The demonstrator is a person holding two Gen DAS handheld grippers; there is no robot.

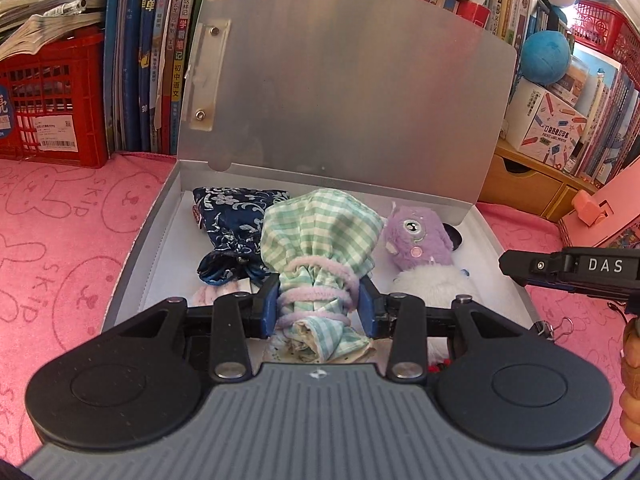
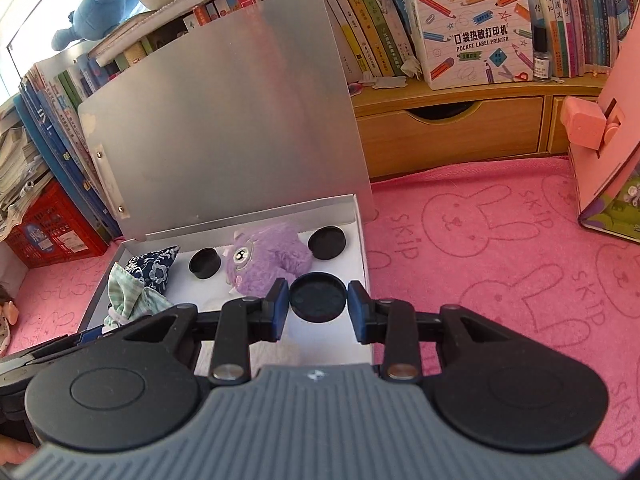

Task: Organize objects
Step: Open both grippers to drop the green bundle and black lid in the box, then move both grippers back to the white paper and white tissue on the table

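Observation:
A grey box point(image 1: 132, 256) with its lid point(image 1: 340, 88) propped open lies on the pink cloth. My left gripper point(image 1: 319, 300) is shut on a green checked pouch point(image 1: 320, 232) at its tied neck, over the box. Beside it lie a navy floral pouch point(image 1: 228, 220) and a purple plush toy point(image 1: 416, 236). My right gripper point(image 2: 318, 308) holds a black round lid point(image 2: 318, 296) between its blue pads over the box's right side point(image 2: 362, 240). Two more black round lids point(image 2: 327, 242) point(image 2: 205, 263) lie in the box. The right gripper also shows in the left wrist view point(image 1: 560, 268).
Books point(image 1: 160, 60) and a red crate point(image 1: 52, 100) stand behind the box. A wooden drawer shelf point(image 2: 460, 128) with a label printer box point(image 2: 472, 36) is at the back right. A pink box point(image 2: 608, 152) stands at the right on the pink bunny cloth point(image 2: 500, 260).

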